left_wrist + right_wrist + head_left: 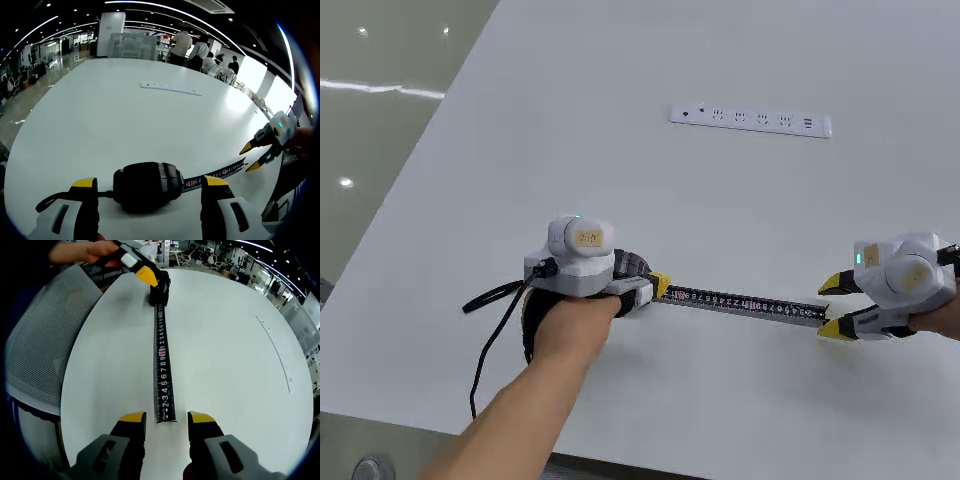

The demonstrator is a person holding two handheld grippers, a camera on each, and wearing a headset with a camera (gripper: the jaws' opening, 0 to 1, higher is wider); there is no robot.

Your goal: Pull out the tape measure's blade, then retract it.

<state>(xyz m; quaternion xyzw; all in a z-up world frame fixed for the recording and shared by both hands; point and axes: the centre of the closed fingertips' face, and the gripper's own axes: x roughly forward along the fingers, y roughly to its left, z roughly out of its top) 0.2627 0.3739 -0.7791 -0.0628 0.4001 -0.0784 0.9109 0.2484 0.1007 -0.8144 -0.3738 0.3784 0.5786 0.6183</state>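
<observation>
A black tape measure case (632,272) rests on the white table (620,150). My left gripper (650,285) is open, its jaws standing on either side of the case (147,185) with a small gap on each side. The blade (745,303) lies drawn out flat to the right, numbers up. The blade's end (165,419) sits between the yellow tips of my right gripper (166,418), which is open and not touching it. The right gripper (248,159) also appears in the left gripper view, and the left gripper (150,277) at the case (160,292) in the right gripper view.
A white power strip (750,119) lies flat further back on the table. A black cable (495,320) trails from the left gripper toward the near table edge. A grey mesh chair back (45,340) stands beside the table. Several people stand far behind (192,47).
</observation>
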